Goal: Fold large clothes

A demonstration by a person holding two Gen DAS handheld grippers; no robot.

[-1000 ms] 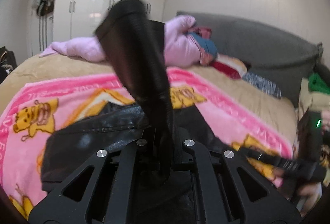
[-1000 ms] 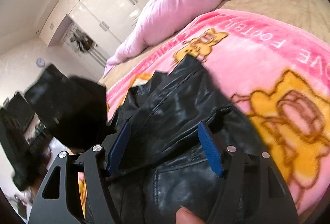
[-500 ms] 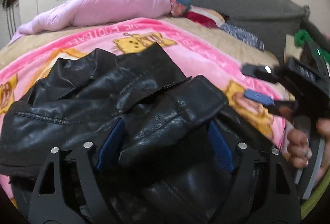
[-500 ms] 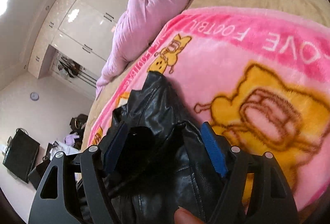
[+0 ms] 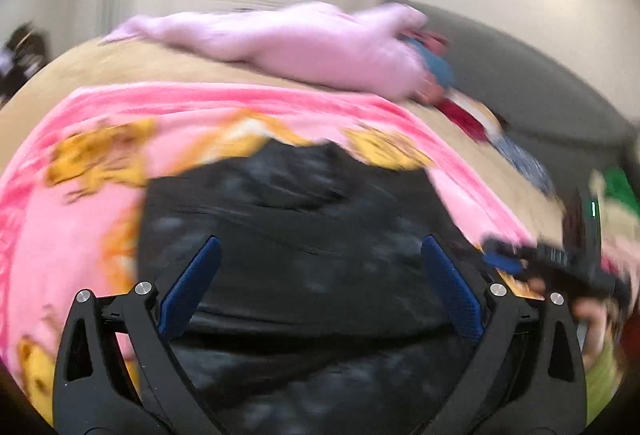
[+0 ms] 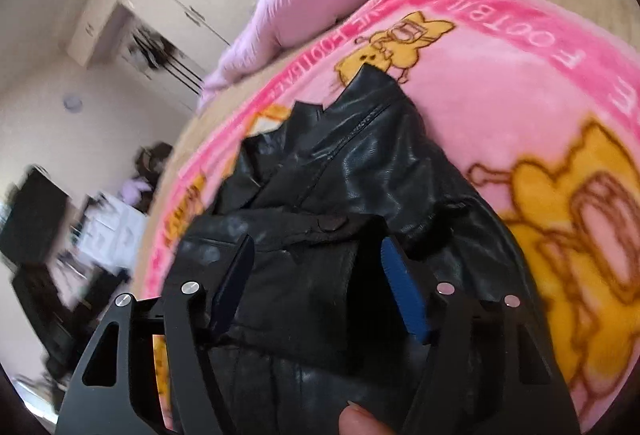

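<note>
Jacket: black leather jacket (image 6: 344, 171) is lying bunched on the pink cartoon blanket (image 6: 500, 83), near my edge of the bed; collar points are sticking up at the far end and a flap with a snap is lying across the middle.
Fold progress: I am judging this partly done. One panel or sleeve is already lying over the body, but the heap is looking lumpy, not squared.
Left gripper: my left gripper (image 5: 320, 291) is hovering over the near part of the jacket with its jaws spread wide; they have just been opening, and nothing is sitting pinched between the blue pads (image 5: 192, 291). This view is blurring badly.
Right gripper: my right gripper (image 6: 320, 287) is standing half open and has just been narrowing; a folded thickness of leather is lying between the pads, but I cannot tell whether they are pressing on it.
Remaining: I am reckoning on flattening the folded layer, bringing the other side over, then folding lengthwise.
Surroundings: pale pink quilt (image 5: 304, 47) is lying rumpled at the far side of the bed, well apart from the jacket; grey headboard (image 5: 532, 91) beyond it.
</note>
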